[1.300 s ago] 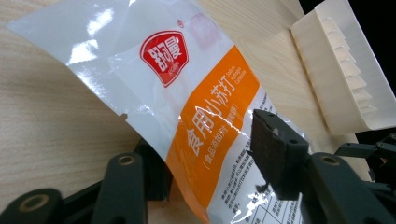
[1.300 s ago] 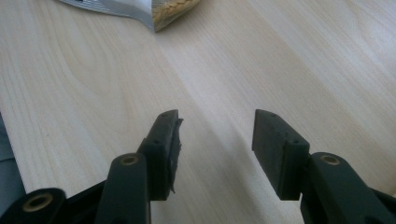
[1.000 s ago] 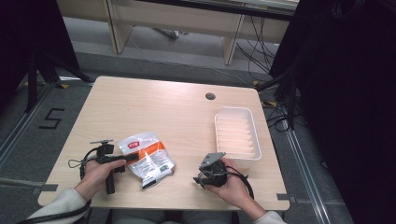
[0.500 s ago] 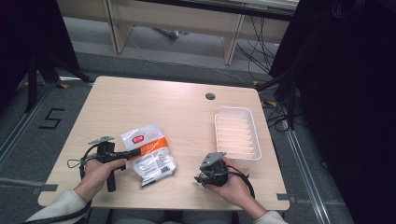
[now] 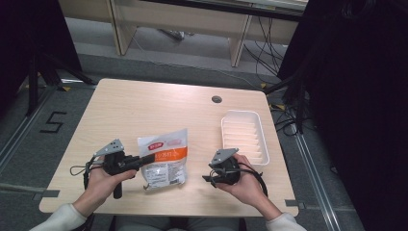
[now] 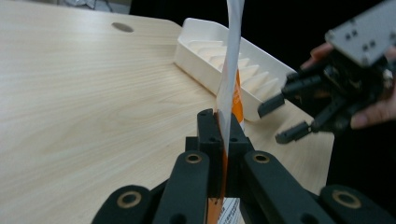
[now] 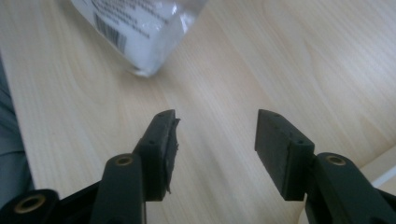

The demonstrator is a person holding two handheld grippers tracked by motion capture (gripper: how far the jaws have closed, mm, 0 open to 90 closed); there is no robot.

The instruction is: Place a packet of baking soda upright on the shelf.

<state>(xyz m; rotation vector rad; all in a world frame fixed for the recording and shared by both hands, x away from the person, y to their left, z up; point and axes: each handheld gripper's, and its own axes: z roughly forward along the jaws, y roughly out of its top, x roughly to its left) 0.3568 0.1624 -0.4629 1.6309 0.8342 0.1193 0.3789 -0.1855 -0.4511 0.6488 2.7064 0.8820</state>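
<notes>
The left tongs (image 5: 144, 159) are clamped tight on the left edge of a packet (image 5: 164, 156), and the right tongs (image 5: 207, 176) stand open with nothing between them, their jaws having just been opening. In the high view the packet sits near the front edge of the table (image 5: 144, 110), about midway between the two hands. It is a flat plastic pouch, white at the top, with an orange band across its middle and a clear lower part with printing on it. Its left side is raised by the grip. A white ribbed tray (image 5: 243, 137) lies near the right edge of the table, just beyond the right hand (image 5: 245, 180).

In the left gripper view the tongs (image 6: 223, 140) pinch the packet (image 6: 231, 70) edge-on, so that it rises as a thin white strip with orange showing where the pads meet it. The tray (image 6: 205, 49) lies behind it, and the right tongs (image 6: 285, 119) stand open at the right.

In the right gripper view the jaws (image 7: 215, 128) are wide apart over bare wood, and a clear corner of the packet (image 7: 140, 32) with a barcode lies beyond them, well apart from the pads.
</notes>
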